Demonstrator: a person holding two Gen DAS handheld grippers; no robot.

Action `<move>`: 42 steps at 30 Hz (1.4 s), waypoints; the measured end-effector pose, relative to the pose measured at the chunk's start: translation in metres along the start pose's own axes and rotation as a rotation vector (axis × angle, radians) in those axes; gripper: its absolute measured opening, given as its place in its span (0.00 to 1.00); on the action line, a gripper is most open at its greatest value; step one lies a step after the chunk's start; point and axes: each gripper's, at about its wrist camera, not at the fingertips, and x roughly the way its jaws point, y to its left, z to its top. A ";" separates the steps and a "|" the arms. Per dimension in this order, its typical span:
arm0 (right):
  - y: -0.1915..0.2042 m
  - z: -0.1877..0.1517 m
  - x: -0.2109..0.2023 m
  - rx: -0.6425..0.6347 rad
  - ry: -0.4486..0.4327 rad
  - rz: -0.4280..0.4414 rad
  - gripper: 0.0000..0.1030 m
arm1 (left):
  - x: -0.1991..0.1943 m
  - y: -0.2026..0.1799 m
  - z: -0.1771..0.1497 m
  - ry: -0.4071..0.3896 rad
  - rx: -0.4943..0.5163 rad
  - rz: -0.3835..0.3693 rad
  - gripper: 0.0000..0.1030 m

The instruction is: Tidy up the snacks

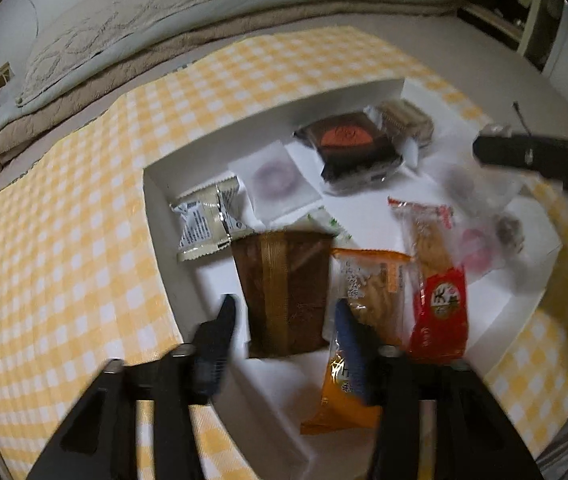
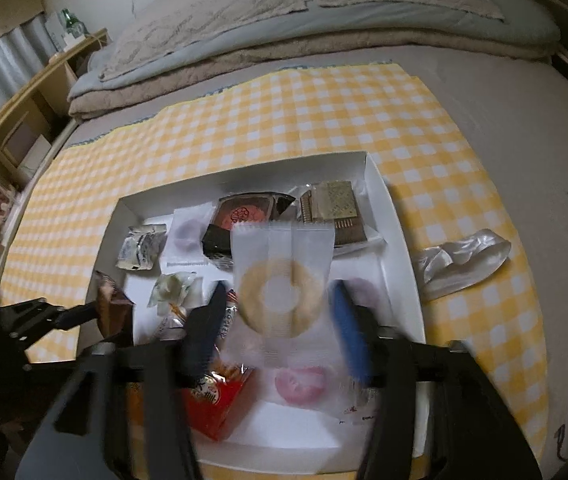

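Placing seems the step in hand: both hand-held grippers gape over the white box (image 2: 380, 200), left hand-held gripper (image 1: 284, 320) around the brown packet (image 1: 284, 292), right hand-held gripper (image 2: 280, 308) around the blurred ring-biscuit sachet (image 2: 280, 280), apparently dropping; next, withdraw cleanly.

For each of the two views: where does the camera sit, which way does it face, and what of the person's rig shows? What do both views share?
Left wrist: sits on the left gripper, looks steeply down into the white box over the brown packet; the right gripper's finger shows at right.
Right wrist: sits on the right gripper, looks down at the ring-biscuit packet between its open fingers; the left gripper shows at left.
Shared: box, checked cloth, red packet, bed.
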 end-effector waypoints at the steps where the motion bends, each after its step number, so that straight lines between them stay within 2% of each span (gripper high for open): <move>1: -0.001 -0.001 0.002 0.006 0.010 -0.019 0.88 | -0.006 0.001 -0.002 -0.010 -0.003 -0.007 0.70; 3: -0.002 -0.002 0.000 0.001 -0.002 -0.024 0.89 | -0.013 0.005 -0.003 -0.022 0.000 -0.020 0.84; 5: -0.004 -0.003 -0.001 -0.004 -0.001 -0.034 0.89 | -0.017 0.006 -0.006 -0.019 0.003 -0.038 0.93; 8: -0.007 -0.005 -0.001 0.018 0.011 -0.027 0.89 | -0.025 0.007 -0.011 -0.023 0.000 -0.049 1.00; 11: -0.009 -0.008 -0.005 0.028 0.012 -0.031 0.91 | -0.034 0.008 -0.014 -0.024 -0.009 -0.067 1.00; 14: -0.005 -0.010 -0.012 0.019 -0.003 -0.043 1.00 | -0.041 0.010 -0.015 -0.028 -0.023 -0.087 1.00; 21: 0.007 -0.012 -0.037 0.001 -0.054 -0.050 1.00 | -0.063 0.014 -0.020 -0.045 -0.043 -0.124 1.00; 31: 0.032 -0.015 -0.076 -0.048 -0.108 -0.083 1.00 | -0.118 0.021 -0.038 -0.125 -0.060 -0.134 1.00; 42: 0.066 -0.026 -0.126 -0.063 -0.166 -0.063 1.00 | -0.192 0.042 -0.071 -0.249 -0.126 -0.087 1.00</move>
